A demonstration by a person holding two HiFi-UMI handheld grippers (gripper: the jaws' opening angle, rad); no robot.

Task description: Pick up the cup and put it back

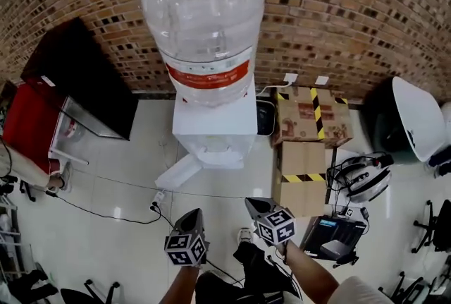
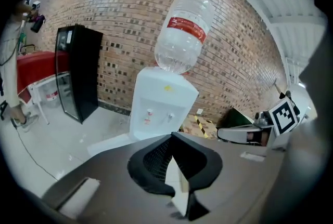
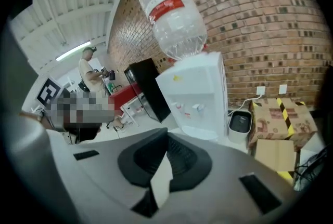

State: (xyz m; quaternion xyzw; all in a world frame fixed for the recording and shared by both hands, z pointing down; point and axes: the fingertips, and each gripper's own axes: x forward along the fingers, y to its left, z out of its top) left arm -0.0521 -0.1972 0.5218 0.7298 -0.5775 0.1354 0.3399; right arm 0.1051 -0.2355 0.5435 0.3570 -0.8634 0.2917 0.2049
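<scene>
No cup visible anywhere near water dispenser; left claw and right claw both pressed together on nothing, well short of dispenser; probably light, thin-walled, crushable, so gentle pinch at mid-wall.

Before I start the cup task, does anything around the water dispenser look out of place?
Yes: a white panel juts askew from the water dispenser base onto the floor, like a door left open. No cup is visible.
</scene>
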